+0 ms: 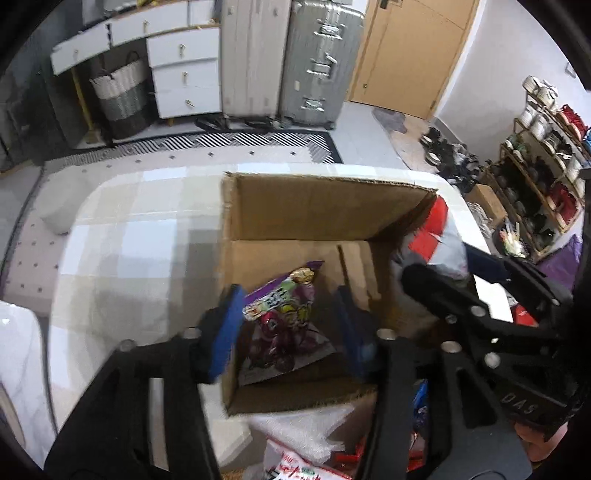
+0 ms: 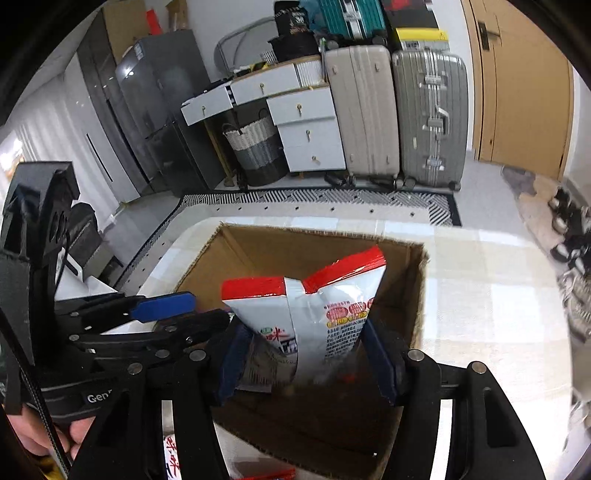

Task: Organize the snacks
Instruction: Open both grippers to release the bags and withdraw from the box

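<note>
Corrugated cardboard box (image 2: 413, 291) — glossy purple snack bag (image 1: 284, 328) lying inside. Right gripper (image 2: 306, 358) pinches a crinkled red-topped white packet (image 2: 314, 306) above it; left gripper (image 1: 288, 328) spread, hovering.

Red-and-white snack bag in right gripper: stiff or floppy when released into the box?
The red-and-white snack bag looks floppy: its sealed top creases and splays. Probably light, since the right gripper pinches only its lower part. Likely slumps inside the cardboard box.

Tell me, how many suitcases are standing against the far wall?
2 on the floor: a beige suitcase beside the white drawers, and a silver suitcase next to the wooden door. A teal one sits stacked above them; more may be hidden behind.
</note>
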{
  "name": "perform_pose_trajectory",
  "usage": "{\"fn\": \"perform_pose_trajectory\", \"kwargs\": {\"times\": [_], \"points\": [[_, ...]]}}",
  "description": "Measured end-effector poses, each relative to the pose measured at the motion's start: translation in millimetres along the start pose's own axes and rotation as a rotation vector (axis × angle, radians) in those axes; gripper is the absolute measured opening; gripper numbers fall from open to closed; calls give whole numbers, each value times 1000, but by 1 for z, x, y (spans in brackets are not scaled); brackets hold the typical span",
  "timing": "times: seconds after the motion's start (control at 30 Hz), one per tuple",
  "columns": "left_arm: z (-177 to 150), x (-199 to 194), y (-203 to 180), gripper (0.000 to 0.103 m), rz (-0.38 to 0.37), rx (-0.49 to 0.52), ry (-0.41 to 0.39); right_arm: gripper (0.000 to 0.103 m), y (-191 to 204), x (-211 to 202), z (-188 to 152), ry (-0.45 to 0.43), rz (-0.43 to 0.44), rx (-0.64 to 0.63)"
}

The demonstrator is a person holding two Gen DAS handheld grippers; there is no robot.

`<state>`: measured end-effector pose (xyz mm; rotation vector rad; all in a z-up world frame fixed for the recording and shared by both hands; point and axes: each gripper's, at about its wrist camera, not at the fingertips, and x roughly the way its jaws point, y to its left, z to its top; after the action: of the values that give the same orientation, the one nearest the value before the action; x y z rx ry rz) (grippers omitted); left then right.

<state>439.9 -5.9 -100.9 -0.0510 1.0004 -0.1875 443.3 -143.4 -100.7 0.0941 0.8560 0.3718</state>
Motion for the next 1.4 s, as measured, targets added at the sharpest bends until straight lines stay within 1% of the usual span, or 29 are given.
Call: {"fn": "perform_pose_trajectory", "kwargs": {"times": [0.03, 0.1, 0.13, 0.23, 0.27, 0.3, 0.33, 0.37, 0.5, 0.53, 0.6, 0.7, 0.77, 0.87, 0.9, 1.0, 1.1, 1.2, 1.27, 1.3, 1.37, 1.4], "points": [[-1, -6, -1, 57, -17, -2, -10, 60, 0, -5, 0, -6, -2, 1], [-4, -19, -1, 64, 1, -5, -32, 63, -1, -14, 0, -17, 9, 17], [-6, -26, -1, 66, 18, -6, -44, 64, -1, -18, 0, -19, 16, 22], [-13, -45, -3, 66, 23, -11, -60, 67, 1, -29, -1, -29, 7, 21], [-16, -51, -2, 66, 37, -15, -64, 73, 3, -33, -1, -40, 7, 13], [-19, -57, -1, 71, 44, -16, -65, 77, 4, -34, -2, -47, 5, 6], [-22, -64, -1, 78, 45, -20, -70, 77, 5, -36, -2, -51, -14, 1], [-26, -72, 0, 79, 45, -25, -80, 77, 7, -39, -3, -57, -36, -2], [-42, -100, 3, 79, 59, -28, -108, 79, 22, -54, -5, -80, -72, -47], [-47, -108, 3, 79, 55, -27, -117, 79, 26, -59, -7, -88, -67, -53], [-59, -127, 4, 79, 46, -29, -147, 79, 37, -77, -12, -109, -29, -72], [-78, -160, 3, 79, 64, -19, -199, 79, 54, -109, -26, -153, -50, -112], [-93, -182, -1, 80, 62, -12, -226, 80, 65, -130, -36, -176, -37, -117], [-115, -212, -7, 80, 55, 6, -259, 90, 81, -165, -59, -223, -8, -127], [-124, -223, -9, 80, 54, 11, -279, 92, 86, -176, -68, -244, -5, -134], [-149, -250, -14, 83, 52, 17, -322, 94, 102, -210, -101, -302, -2, -161], [-180, -274, -19, 86, 43, 21, -357, 98, 112, -234, -131, -345, 7, -159], [-210, -289, -20, 86, 37, 14, -364, 99, 118, -262, -162, -395, 15, -140], [-231, -301, -17, 86, 24, -7, -374, 102, 119, -280, -182, -432, 16, -118], [-236, -303, -14, 86, 17, -16, -378, 102, 119, -288, -190, -451, 15, -110], [-254, -311, -7, 90, 1, -37, -401, 102, 117, -301, -209, -473, 14, -85], [-261, -312, -5, 95, -6, -44, -410, 102, 115, -306, -217, -480, 20, -65]]}}
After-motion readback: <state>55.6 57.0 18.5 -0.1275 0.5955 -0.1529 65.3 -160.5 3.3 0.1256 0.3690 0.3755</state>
